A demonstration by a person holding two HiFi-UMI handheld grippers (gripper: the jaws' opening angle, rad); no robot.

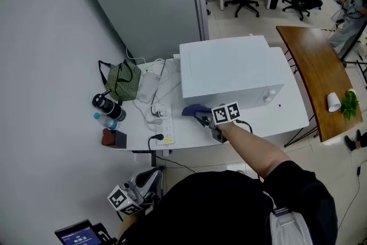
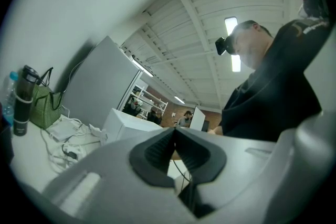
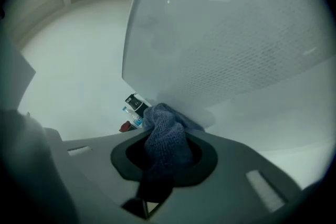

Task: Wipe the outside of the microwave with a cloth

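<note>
A white microwave point(image 1: 229, 70) stands on the white table point(image 1: 287, 115). My right gripper point(image 1: 202, 118) is at its lower front left corner, shut on a blue-grey cloth point(image 1: 194, 110) that presses against the door. In the right gripper view the cloth point(image 3: 167, 140) bunches between the jaws against the microwave's front point(image 3: 231, 34). My left gripper point(image 1: 150, 181) hangs low, below the table's near edge, shut with nothing in it; in the left gripper view its jaws point(image 2: 174, 145) meet, and the microwave point(image 2: 128, 123) shows beyond.
Left of the microwave lie a power strip point(image 1: 165, 126), tangled white cables point(image 1: 157, 97), a green bag point(image 1: 123, 82), a black flask point(image 1: 106, 105), a water bottle point(image 1: 106, 121) and a dark red item point(image 1: 112, 138). A wooden table point(image 1: 321, 74) with a cup point(image 1: 334, 102) stands right.
</note>
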